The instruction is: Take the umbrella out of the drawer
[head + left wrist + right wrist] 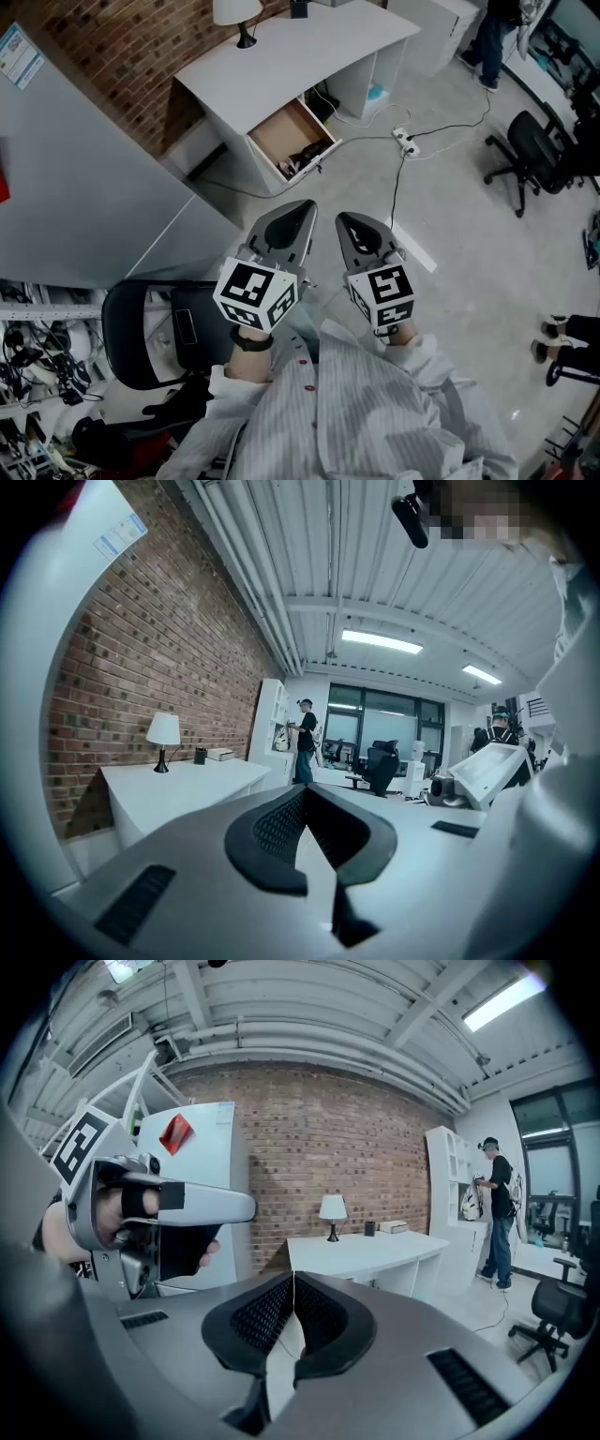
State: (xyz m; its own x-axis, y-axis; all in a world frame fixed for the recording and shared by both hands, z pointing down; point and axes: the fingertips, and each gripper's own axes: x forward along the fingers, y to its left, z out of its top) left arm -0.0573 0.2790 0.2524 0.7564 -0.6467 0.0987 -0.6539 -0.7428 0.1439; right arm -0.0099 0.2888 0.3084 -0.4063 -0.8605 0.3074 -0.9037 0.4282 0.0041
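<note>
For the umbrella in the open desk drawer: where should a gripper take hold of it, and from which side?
Probably from above. The drawer is open at the top, and the dark umbrella lies low at its pulled-out end, walled in on the sides. Close the jaws across its narrow body, near the middle. Handle and tip cannot be told apart at this size.

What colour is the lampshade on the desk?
White; the lampshade shows best in the left gripper view.

lamp [234, 11] on white desk [309, 47] | office chair [527, 150] | power strip [405, 141] | brick wall [131, 56]
</note>
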